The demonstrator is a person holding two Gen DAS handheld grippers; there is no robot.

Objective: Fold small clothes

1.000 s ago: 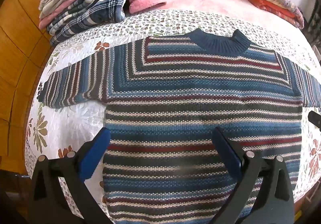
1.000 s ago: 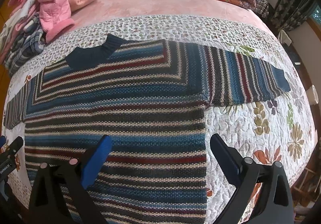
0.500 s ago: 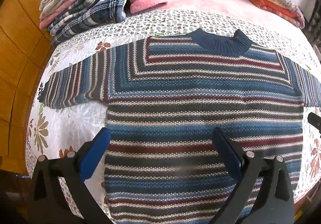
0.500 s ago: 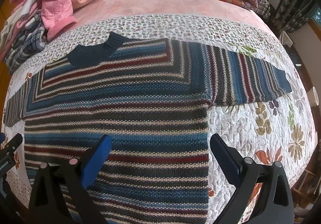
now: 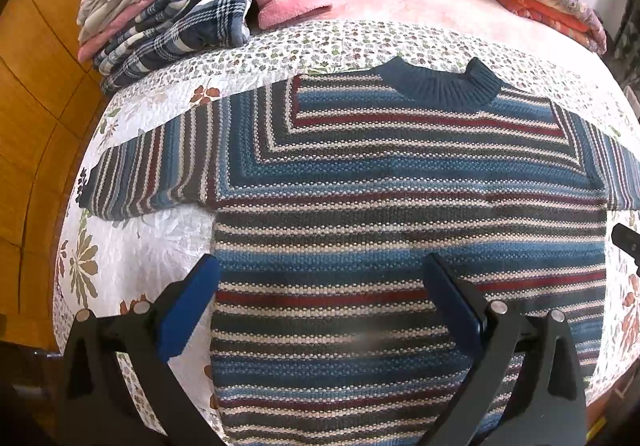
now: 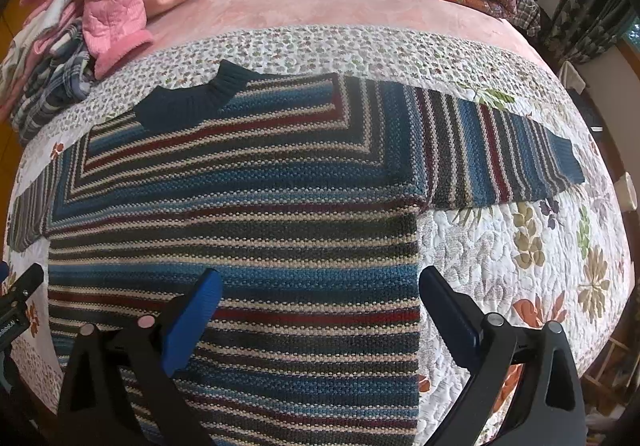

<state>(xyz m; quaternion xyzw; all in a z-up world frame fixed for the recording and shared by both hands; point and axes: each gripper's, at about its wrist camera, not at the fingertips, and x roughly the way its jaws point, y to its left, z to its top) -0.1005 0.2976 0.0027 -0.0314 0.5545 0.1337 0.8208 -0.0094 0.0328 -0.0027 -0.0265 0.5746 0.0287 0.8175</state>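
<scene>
- Across the near edge of the bed (image 5: 132,246), on a flowered quilt, the sweater (image 5: 400,214) lies flat, front up, collar toward the far side, both sleeves spread sideways: laid out ready for folding, none yet made.
- Left claw (image 5: 320,294) hangs over the sweater's left side edge, jaws wide apart, gripping nothing.
- Right claw (image 6: 320,298) straddles the right side edge, equally apart and empty.
- Piled clothes (image 5: 168,18) sit at the bed's far left corner, out of the way.
</scene>
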